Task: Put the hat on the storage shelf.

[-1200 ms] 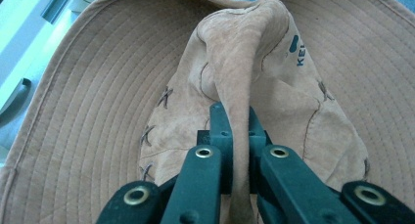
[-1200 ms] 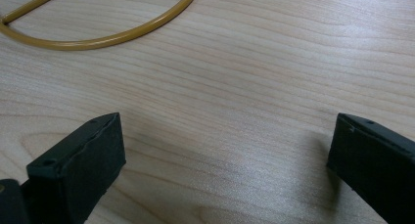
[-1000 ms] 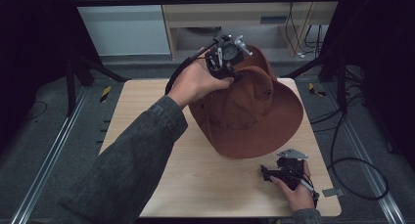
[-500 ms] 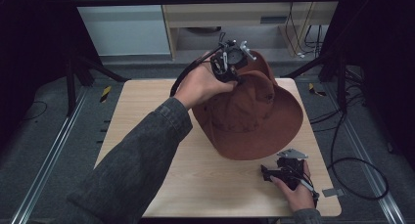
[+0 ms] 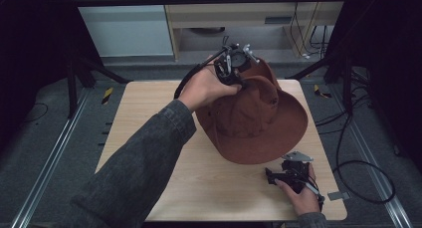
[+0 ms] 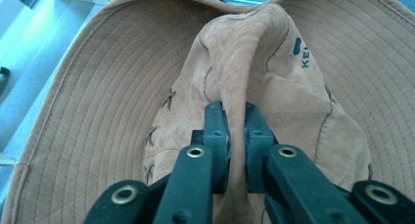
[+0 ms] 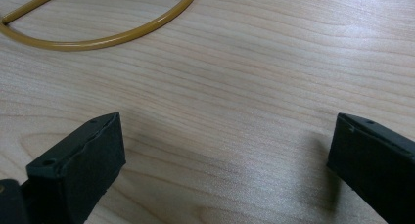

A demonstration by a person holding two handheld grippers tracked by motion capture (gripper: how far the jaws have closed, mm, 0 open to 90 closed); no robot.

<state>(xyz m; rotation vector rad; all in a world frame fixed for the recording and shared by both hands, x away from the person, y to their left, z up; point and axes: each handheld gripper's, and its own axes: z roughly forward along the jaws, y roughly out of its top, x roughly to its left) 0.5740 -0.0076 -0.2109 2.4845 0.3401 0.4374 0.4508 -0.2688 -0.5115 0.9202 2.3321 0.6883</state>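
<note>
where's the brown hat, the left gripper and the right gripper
brown hat [image 5: 259,121], high view, on the wide brim.
left gripper [image 6: 237,131], left gripper view, between its two fingertips, which pinch a fold of the hat's crown.
right gripper [image 5: 271,177], high view, at its jaw tips above the table's near edge.

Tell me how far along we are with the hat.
Done: the left gripper has a fold of the brown hat's crown between its pads. In hand: its jaws have just been opening slightly, the fold still between them, and the hat sits tilted on the table. Left: probably letting go and settling the hat. The right gripper rests open on the table near the brim, not touching it.
</note>
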